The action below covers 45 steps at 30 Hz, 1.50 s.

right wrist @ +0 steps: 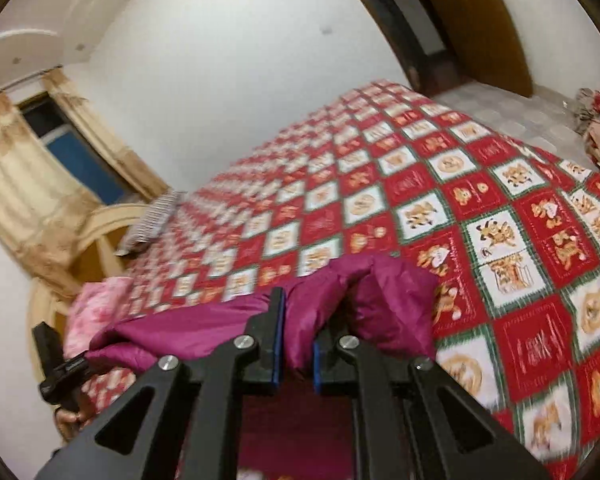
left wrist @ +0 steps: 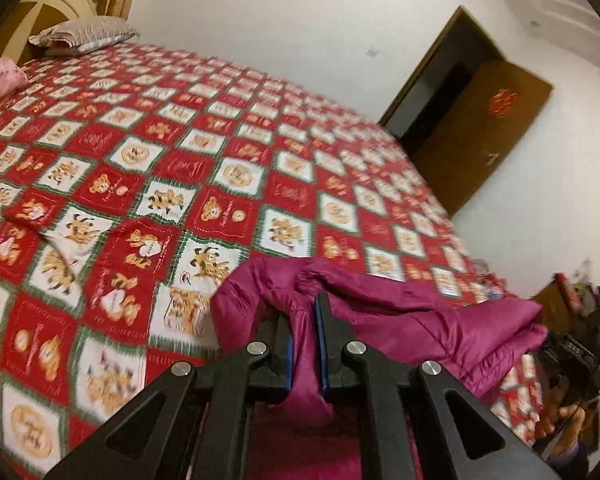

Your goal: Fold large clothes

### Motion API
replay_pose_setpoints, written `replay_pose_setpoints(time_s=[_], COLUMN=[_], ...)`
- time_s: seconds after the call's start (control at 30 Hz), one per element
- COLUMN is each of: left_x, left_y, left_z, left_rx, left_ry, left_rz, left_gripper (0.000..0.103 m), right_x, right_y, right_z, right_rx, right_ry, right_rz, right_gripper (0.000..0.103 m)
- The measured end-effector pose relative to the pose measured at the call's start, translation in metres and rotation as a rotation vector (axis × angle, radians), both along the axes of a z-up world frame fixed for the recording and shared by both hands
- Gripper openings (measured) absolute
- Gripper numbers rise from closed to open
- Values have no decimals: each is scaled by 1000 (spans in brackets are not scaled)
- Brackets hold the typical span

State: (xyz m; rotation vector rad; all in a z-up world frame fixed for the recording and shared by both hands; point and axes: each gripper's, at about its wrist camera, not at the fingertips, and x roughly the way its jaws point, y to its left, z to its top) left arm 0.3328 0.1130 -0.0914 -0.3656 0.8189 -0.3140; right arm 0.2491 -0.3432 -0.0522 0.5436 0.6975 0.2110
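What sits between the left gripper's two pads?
A bunched fold of the magenta jacket, pinched by the left gripper; the left wrist view shows it.

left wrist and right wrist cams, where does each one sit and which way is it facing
Left wrist: sits on the left gripper, looking along its fingers across the bed toward a brown door; jaws clamp the magenta jacket; the other hand shows at right.
Right wrist: sits on the right gripper, facing the headboard and curtained window; jaws clamp the jacket; the left gripper shows at lower left.
Shared: the jacket, the bed, a striped pillow, pink cloth.
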Motion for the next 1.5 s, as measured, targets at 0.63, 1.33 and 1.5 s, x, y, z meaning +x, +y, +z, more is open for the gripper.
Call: replay_pose_setpoints(time_s=[0.63,1.33,1.5], left_x=[77,59,77], left_y=[26,-107,-123], left_z=[-60,-14,-45], left_rx=[-250,380,591], left_ry=[230,-39,-44], left_rz=[3,-1,64], left_gripper=[29,74,74], right_x=[60,81,114], right_y=[-7,90,96], right_z=[-66,-15,-49], right_rx=[-3,-539,-710], right_ry=[45,-14,48], right_rz=[-72,24,-2], right_gripper=[67,50,42])
